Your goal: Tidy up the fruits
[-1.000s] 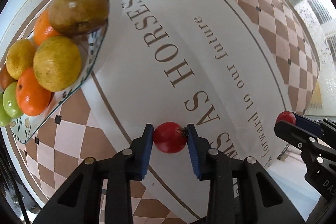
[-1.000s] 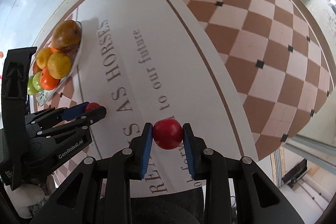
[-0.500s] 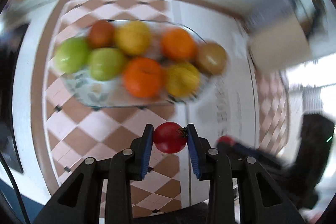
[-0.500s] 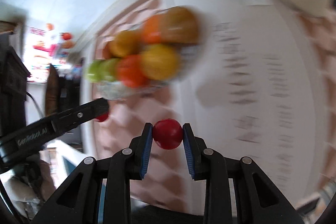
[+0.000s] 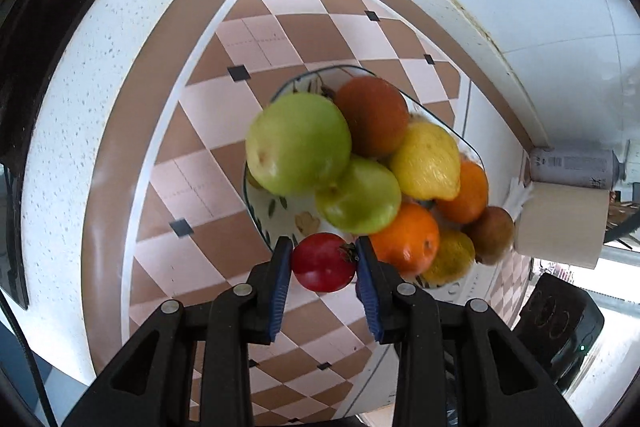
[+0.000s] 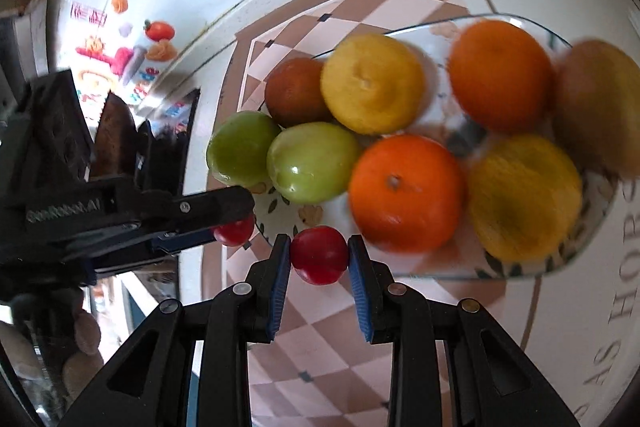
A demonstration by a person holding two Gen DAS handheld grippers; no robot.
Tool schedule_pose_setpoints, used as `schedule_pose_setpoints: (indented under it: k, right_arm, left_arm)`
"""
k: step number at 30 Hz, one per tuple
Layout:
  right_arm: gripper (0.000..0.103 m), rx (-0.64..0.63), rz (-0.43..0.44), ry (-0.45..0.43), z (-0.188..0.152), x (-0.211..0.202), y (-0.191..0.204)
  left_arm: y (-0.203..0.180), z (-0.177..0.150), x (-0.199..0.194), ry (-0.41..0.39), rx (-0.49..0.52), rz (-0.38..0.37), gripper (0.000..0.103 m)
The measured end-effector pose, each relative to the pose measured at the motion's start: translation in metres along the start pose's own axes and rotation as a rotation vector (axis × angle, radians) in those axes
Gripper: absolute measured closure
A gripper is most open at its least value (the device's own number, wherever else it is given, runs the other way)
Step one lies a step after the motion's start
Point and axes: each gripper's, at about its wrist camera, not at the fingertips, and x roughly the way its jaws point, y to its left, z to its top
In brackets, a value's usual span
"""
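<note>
My left gripper point(image 5: 323, 263) is shut on a small red tomato point(image 5: 322, 262), held just above the near rim of the patterned fruit plate point(image 5: 276, 211). The plate holds two green apples point(image 5: 298, 143), oranges point(image 5: 404, 239), lemons point(image 5: 424, 161) and brownish fruit. My right gripper point(image 6: 319, 255) is shut on a second red tomato point(image 6: 319, 255), held just before the plate's near edge point(image 6: 520, 275). In the right wrist view the left gripper point(image 6: 228, 223) with its tomato point(image 6: 234, 231) shows at the left, beside the plate's left end.
The plate stands on a checkered brown and pink mat point(image 5: 192, 187) on a white speckled counter point(image 5: 72, 75). A beige cylinder point(image 5: 560, 223) and a spray can point(image 5: 572, 167) stand at the right by the wall. Lettering is printed on the mat's white band point(image 6: 624, 303).
Both grippers have swung from over the lettered band to the fruit plate, each still holding its tomato. The plate is now close under both fingertips.
</note>
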Motion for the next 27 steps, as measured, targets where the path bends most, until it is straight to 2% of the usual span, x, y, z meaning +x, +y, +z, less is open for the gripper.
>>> schedule_pose_setpoints:
  k: [1, 4, 7, 10, 11, 13, 14, 15, 18, 22, 24, 27]
  right_arm:
    - [0.07, -0.009, -0.006, 0.004, 0.001, 0.003, 0.002]
    - [0.053, -0.021, -0.005, 0.035, 0.005, 0.011, 0.007]
    - [0.043, -0.055, -0.025, 0.03, 0.003, 0.005, 0.016]
    - [0.037, -0.092, -0.079, 0.016, -0.003, -0.01, 0.024]
    - [0.03, -0.105, -0.104, 0.009, -0.005, -0.018, 0.025]
    - [0.02, -0.135, -0.183, -0.005, -0.01, -0.033, 0.026]
    - [0.015, -0.146, -0.213, -0.021, -0.012, -0.043, 0.025]
    - [0.012, -0.154, -0.243, -0.035, -0.014, -0.051, 0.023]
    - [0.01, -0.16, -0.332, -0.074, -0.018, -0.075, 0.01]
    - [0.009, -0.13, -0.389, -0.115, -0.022, -0.101, -0.016]
    - [0.009, -0.134, -0.412, -0.138, -0.025, -0.111, -0.021]
    - [0.008, -0.134, -0.431, -0.164, -0.032, -0.126, -0.019]
  left_arm:
    - [-0.001, 0.0, 0.0, -0.002, 0.005, 0.003, 0.073]
    - [0.002, 0.005, -0.001, -0.002, 0.018, 0.037, 0.073]
    - [0.0, 0.007, 0.002, -0.007, 0.026, 0.068, 0.072]
    - [0.001, 0.005, -0.004, -0.026, 0.036, 0.105, 0.072]
    - [0.0, 0.004, -0.006, -0.033, 0.039, 0.112, 0.07]
    - [-0.003, -0.001, -0.012, -0.065, 0.063, 0.158, 0.06]
    - [-0.005, -0.006, -0.018, -0.094, 0.081, 0.19, 0.051]
    - [-0.007, -0.01, -0.021, -0.114, 0.097, 0.22, 0.039]
    - [-0.016, -0.028, -0.026, -0.165, 0.16, 0.307, 0.018]
    - [-0.024, -0.055, -0.029, -0.212, 0.21, 0.373, 0.014]
    - [-0.029, -0.065, -0.031, -0.238, 0.225, 0.383, 0.006]
    - [-0.036, -0.08, -0.037, -0.278, 0.244, 0.386, 0.005]
